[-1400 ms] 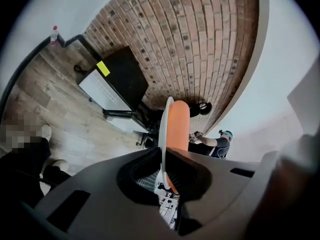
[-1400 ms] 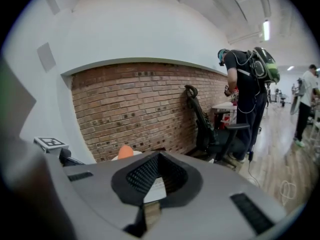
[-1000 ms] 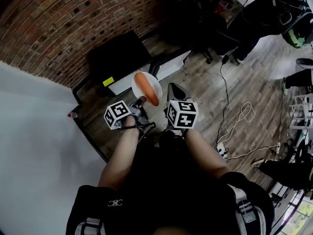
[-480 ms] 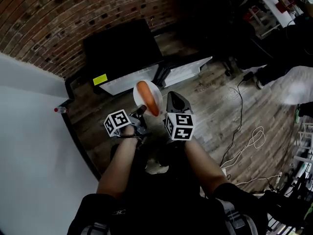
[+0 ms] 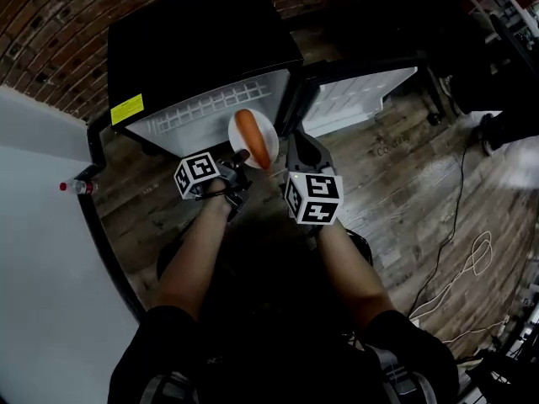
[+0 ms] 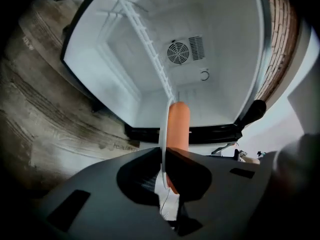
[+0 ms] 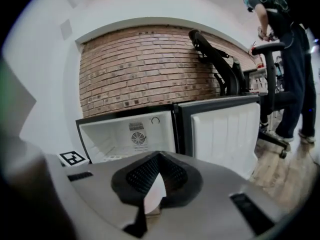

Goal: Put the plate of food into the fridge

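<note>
A white plate (image 5: pixel 239 131) with an orange sausage (image 5: pixel 254 139) hangs in front of the open black fridge (image 5: pixel 202 40). My left gripper (image 5: pixel 238 160) is shut on the plate's near rim. In the left gripper view the plate (image 6: pixel 163 134) stands edge-on between the jaws, the sausage (image 6: pixel 178 126) beside it, and the white fridge interior (image 6: pixel 150 59) is straight ahead. My right gripper (image 5: pixel 293 141) is just right of the plate; its jaws look shut and hold nothing. The right gripper (image 7: pixel 150 194) faces the fridge (image 7: pixel 125 134) and its door (image 7: pixel 220 134).
The fridge door (image 5: pixel 358 95) swings open to the right. A white surface (image 5: pixel 42 268) with a small bottle (image 5: pixel 72 187) lies at the left. A cable (image 5: pixel 472 259) runs over the wood floor at the right. A person (image 7: pixel 280 59) stands by an office chair (image 7: pixel 225 69).
The fridge has come much closer and now sits right ahead of the plate. Both grippers keep their places round the plate, and the left still grips it.
</note>
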Tool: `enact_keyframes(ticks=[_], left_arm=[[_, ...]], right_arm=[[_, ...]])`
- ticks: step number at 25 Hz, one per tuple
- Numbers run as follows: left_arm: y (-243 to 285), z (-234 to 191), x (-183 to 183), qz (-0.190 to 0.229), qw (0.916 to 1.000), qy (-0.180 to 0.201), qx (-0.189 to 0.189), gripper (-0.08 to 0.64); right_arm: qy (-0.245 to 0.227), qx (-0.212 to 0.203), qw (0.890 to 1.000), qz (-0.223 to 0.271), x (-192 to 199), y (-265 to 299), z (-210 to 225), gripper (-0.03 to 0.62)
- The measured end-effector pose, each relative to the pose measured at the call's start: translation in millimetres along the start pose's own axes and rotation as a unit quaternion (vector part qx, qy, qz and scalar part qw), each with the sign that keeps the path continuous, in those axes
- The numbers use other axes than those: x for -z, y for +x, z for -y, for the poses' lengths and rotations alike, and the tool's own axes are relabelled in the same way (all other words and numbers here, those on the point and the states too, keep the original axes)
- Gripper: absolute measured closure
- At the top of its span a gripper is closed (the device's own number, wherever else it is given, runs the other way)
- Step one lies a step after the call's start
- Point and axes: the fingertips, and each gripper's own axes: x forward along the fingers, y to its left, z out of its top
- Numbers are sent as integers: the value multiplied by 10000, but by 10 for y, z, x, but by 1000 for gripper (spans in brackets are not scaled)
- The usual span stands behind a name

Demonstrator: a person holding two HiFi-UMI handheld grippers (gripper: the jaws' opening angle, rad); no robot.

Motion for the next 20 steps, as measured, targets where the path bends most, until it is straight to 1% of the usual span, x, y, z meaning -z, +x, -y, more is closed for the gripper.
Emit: enact_keyframes(ticks=[3, 5, 6, 8, 9, 11, 13, 16, 18, 20], left_arm=[[300, -330, -188, 71, 9999, -137, 2, 538], [465, -499, -316, 120, 9997, -217, 71, 538], [547, -569, -376, 148, 9995, -263, 136, 538], [704, -701, -480, 219, 9987, -372, 257, 537], [778, -758, -535, 266, 9984, -415, 294, 538], [918, -839, -654, 399, 9972, -514, 359, 537], [1050, -890, -769, 556, 9956, -615, 446, 535], [1225, -909, -940, 716, 9937, -656, 561, 535], [1326, -926, -1018, 782, 9933, -680, 517, 535], [1407, -960, -1087, 815, 9937, -666, 388, 534]], right_arm=[[54, -72, 9999, 51, 170, 136, 20, 578], [156, -140, 9998, -73, 217, 134, -28, 578], [171, -242, 9995, -108, 203, 101, -81, 578], [29, -432, 9990, -90, 179, 15, -179, 578], [-72, -460, 9989, -88, 190, -2, -197, 578], [-143, -480, 9987, -117, 234, 31, -177, 578], [-49, -453, 9988, -169, 283, 107, -92, 578], [58, -311, 9992, -223, 336, 202, 59, 578], [51, -306, 9991, -291, 376, 237, 115, 578], [21, -360, 9987, -363, 413, 255, 134, 578]])
